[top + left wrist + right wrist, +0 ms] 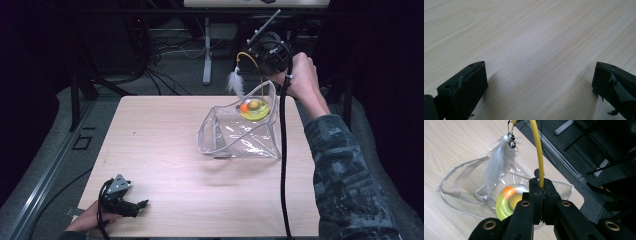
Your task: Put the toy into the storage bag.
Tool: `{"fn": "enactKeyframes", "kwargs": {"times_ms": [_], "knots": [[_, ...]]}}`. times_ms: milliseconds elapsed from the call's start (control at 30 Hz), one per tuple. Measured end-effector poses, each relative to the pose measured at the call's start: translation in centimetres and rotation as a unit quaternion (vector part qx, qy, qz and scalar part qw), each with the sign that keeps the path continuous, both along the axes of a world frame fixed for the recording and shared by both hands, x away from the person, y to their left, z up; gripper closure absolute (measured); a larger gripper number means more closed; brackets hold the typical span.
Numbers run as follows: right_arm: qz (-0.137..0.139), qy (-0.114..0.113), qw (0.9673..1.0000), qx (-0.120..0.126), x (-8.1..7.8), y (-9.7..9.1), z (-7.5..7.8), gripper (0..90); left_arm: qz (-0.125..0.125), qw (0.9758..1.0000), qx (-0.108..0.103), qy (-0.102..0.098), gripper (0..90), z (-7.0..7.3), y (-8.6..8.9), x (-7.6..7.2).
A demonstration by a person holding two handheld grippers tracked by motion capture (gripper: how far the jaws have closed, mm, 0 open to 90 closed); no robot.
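Toy's yellow disc [254,108] is already in the clear bag [240,135], right gripper [541,195] fingers clamped on its yellow wand [537,150], feather [499,162] left to tuck in, left gripper [540,87] fingers apart on the worktop [160,150].

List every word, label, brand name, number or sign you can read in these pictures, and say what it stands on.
None: no readable text appears anywhere.
Clear plastic bag: no print visible.
Yellow-green disc toy: plain, no lettering.
Yellow wand with white feather: unmarked.
Wooden table: bare wood grain.

Right gripper [264,70] over clear bag [240,134], yellow wire toy [248,75] apparently pinched; left gripper [127,205] resting on table [160,135]
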State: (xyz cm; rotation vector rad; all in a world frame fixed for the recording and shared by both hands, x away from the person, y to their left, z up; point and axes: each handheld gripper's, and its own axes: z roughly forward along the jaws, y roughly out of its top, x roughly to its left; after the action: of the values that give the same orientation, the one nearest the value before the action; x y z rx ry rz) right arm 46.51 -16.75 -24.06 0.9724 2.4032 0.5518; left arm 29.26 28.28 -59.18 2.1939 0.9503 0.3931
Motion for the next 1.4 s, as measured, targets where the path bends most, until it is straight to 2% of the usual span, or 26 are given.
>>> {"fn": "enactKeyframes", "kwargs": {"times_ms": [300,833,1200,1300,1400], "knots": [[-0.001,0.018,0.9997,-0.019,0.3,-0.2,-1.9,88.1,0.0,1.0,0.0,0.0,0.0,0.0,0.0,0.0],[-0.008,0.048,0.9987,-0.014,-0.1,-1.6,-5.2,87.9,0.0,1.0,0.0,0.0,0.0,0.0,0.0,0.0],[-0.012,0.079,0.9965,-0.025,0.1,-2.3,-7.6,87.8,0.0,1.0,0.0,0.0,0.0,0.0,0.0,0.0],[-0.012,0.082,0.9963,-0.023,0.1,-2.4,-8.1,87.6,0.0,1.0,0.0,0.0,0.0,0.0,0.0,0.0],[-0.013,0.087,0.9956,-0.032,0.1,-2.5,-8.5,87.6,0.0,1.0,0.0,0.0,0.0,0.0,0.0,0.0]]}}
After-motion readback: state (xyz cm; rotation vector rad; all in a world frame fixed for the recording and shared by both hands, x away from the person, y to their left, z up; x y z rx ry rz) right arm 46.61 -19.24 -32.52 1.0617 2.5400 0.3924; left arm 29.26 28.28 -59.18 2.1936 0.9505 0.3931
